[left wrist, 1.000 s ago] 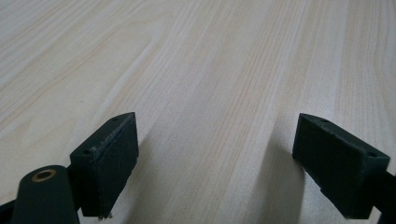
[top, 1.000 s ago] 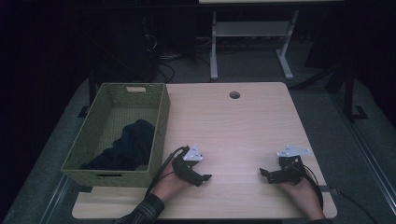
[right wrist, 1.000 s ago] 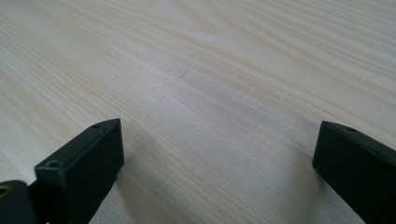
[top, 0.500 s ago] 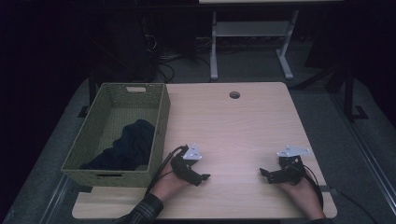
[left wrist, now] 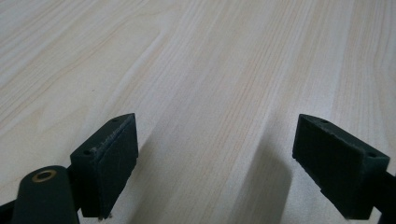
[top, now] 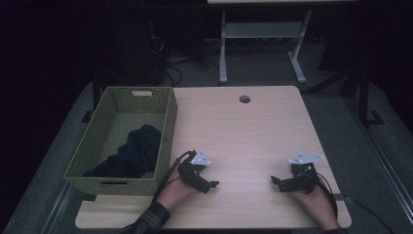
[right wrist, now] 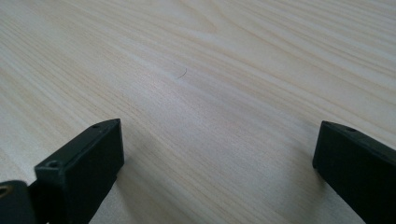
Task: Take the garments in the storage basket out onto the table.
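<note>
Pale wooden surface carries a basket with cloth; both grippers rest wide open, empty, right of it, so reaching in could snag its rim.

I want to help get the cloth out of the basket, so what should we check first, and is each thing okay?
1. Left gripper open, nothing between jaws: ok.
2. Right gripper open, nothing between jaws: ok.
3. Cloth lies inside the basket, top uncovered: ok.
4. Nothing on the table between left gripper and basket: ok.
5. Basket fully supported by the table: cannot tell, it sits at the table's left edge.
6. Cloth free of the basket weave: cannot tell.
</note>
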The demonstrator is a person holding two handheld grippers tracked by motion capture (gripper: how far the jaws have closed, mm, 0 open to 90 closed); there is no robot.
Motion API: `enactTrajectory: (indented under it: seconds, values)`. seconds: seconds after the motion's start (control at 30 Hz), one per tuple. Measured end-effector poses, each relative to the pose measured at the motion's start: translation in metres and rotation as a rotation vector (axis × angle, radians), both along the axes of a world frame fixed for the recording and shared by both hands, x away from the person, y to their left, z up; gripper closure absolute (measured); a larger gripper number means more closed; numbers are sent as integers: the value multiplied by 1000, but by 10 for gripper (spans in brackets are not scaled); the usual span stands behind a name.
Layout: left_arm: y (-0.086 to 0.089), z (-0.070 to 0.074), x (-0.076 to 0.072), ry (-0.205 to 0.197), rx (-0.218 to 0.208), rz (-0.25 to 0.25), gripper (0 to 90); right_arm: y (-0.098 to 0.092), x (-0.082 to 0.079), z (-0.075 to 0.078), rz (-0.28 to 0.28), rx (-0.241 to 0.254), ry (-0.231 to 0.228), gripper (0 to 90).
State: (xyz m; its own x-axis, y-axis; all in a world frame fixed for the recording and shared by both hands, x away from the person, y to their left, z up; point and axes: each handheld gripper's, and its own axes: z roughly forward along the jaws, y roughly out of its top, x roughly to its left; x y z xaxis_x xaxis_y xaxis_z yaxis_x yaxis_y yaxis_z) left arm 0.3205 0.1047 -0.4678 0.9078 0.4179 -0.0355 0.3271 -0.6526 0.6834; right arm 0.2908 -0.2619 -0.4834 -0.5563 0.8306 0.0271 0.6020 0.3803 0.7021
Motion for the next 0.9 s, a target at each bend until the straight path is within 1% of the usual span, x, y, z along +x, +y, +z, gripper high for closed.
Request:
enactTrajectory:
  seconds: [0.2, 0.27, 0.3, 0.33, 0.37, 0.47, 0.5, 0.57, 0.6, 0.67, 0.7, 0.73, 0.9]
  values:
    - [-1, 4, 1, 4, -10, 15, 140, 0, 0, 0, 0, 0, 0, 15]
    - [0, 5, 2, 4, -4, 8, 141, 0, 0, 0, 0, 0, 0, 15]
    - [0, 6, 2, 13, -5, 11, 143, 0, 0, 0, 0, 0, 0, 15]
    - [0, 6, 2, 13, -5, 11, 143, 0, 0, 0, 0, 0, 0, 15]
    - [-1, 7, 2, 22, 3, 8, 143, 0, 0, 0, 0, 0, 0, 15]
    - [-2, 7, 1, 20, -1, 15, 143, 0, 0, 0, 0, 0, 0, 15]
    - [-2, 8, 2, 17, 8, 8, 143, 0, 0, 0, 0, -1, 0, 15]
    - [-2, 10, 2, 17, 13, 9, 143, 0, 0, 0, 0, 0, 0, 15]
    - [-2, 10, 1, 18, 5, 14, 143, 0, 0, 0, 0, 0, 0, 15]
    - [-2, 11, 2, 24, 11, 14, 143, 0, 0, 0, 0, -1, 0, 15]
    - [-2, 12, 2, 20, 21, 3, 143, 0, 0, 0, 0, 0, 0, 15]
    - [-2, 12, 2, 20, 21, 3, 143, 0, 0, 0, 0, 0, 0, 15]
    - [-2, 15, 2, 26, 19, 16, 143, 0, 0, 0, 0, -1, -1, 15]
